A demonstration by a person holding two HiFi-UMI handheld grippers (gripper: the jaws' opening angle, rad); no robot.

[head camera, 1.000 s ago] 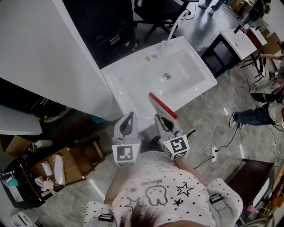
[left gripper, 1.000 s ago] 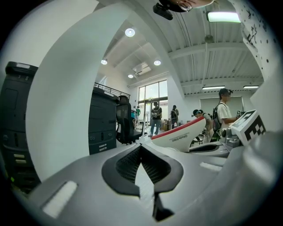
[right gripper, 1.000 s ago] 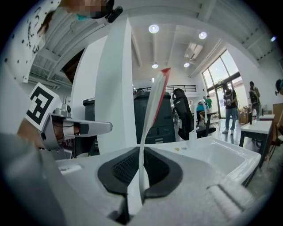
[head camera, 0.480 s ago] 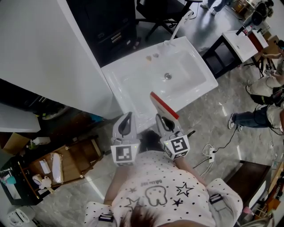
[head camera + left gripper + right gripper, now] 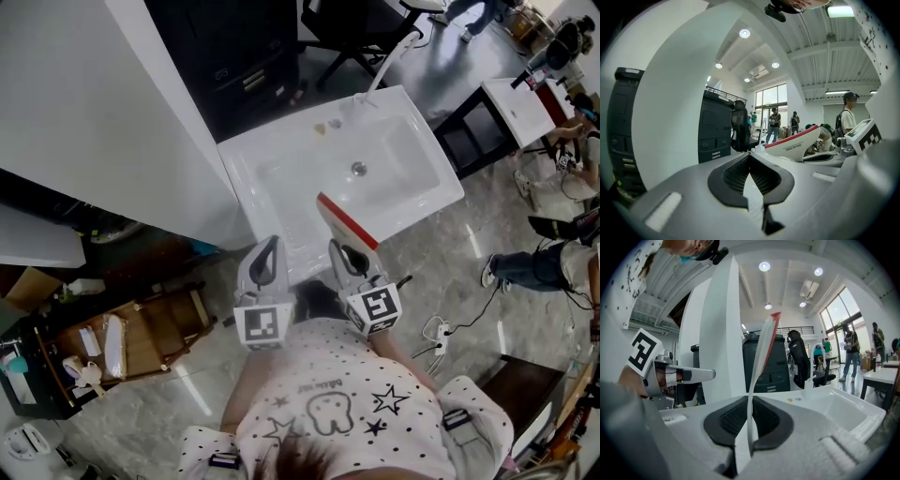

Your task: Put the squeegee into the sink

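Note:
A white squeegee (image 5: 345, 225) with a red rubber edge sticks up from my right gripper (image 5: 337, 249), which is shut on its thin white handle (image 5: 758, 363). The blade hangs over the near rim of the white sink (image 5: 281, 173), whose basin holds only a drain (image 5: 358, 169). In the right gripper view the handle runs straight up between the pads of the right gripper (image 5: 751, 401). My left gripper (image 5: 270, 244) stands beside it to the left, shut with nothing in it. In the left gripper view, beyond the left gripper (image 5: 750, 159), the squeegee (image 5: 794, 146) shows on the right.
A tall white panel (image 5: 103, 122) stands left of the sink, a black cabinet (image 5: 234, 56) behind it, a faucet (image 5: 394, 52) at the far rim. A cluttered wooden shelf (image 5: 122, 342) sits low at left. A person (image 5: 548, 262) and a small table (image 5: 520, 108) are at right.
My right gripper has edged a little toward the sink with the squeegee in it. The left gripper has stayed where it was.

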